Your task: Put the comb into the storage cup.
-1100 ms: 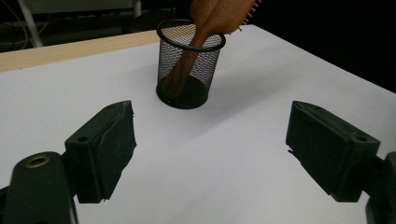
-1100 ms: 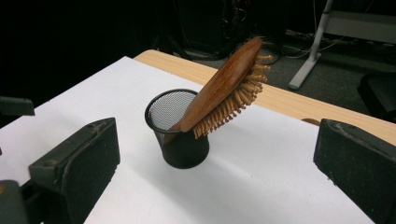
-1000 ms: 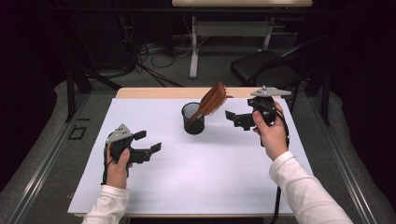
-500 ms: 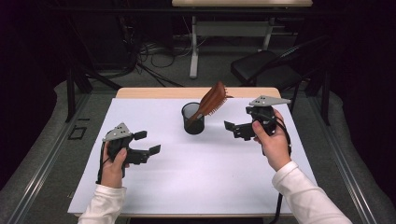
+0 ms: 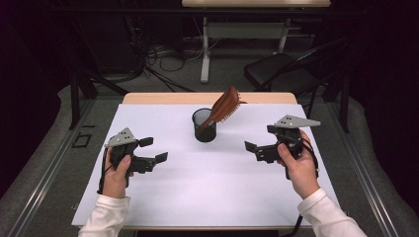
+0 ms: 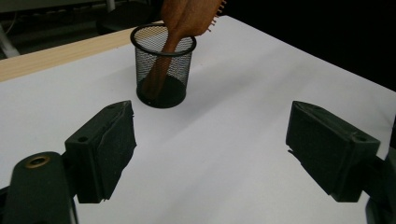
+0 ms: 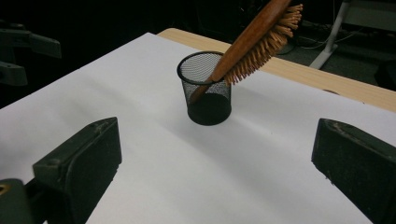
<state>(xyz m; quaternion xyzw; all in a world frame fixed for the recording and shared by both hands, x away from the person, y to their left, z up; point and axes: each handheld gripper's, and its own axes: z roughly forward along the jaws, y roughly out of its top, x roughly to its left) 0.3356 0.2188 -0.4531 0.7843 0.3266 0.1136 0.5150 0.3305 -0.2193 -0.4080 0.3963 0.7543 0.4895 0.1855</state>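
A black mesh cup stands at the back middle of the white-covered table. A brown wooden hairbrush leans in it, handle down, bristle head sticking out up and to the right. My left gripper hovers at the left, open and empty, its jaws aimed at the cup and brush. My right gripper is held at the right, open and empty, pointing left toward the cup and brush. Neither gripper touches anything.
The white sheet covers most of the tabletop, leaving a wooden strip bare along the far edge. Beyond the table stand a black chair, desk legs and floor cables. The other gripper shows far left in the right gripper view.
The right hand has drawn its gripper back from the cup toward the near side of the table. The left gripper has hardly moved. The brush stays in the cup.
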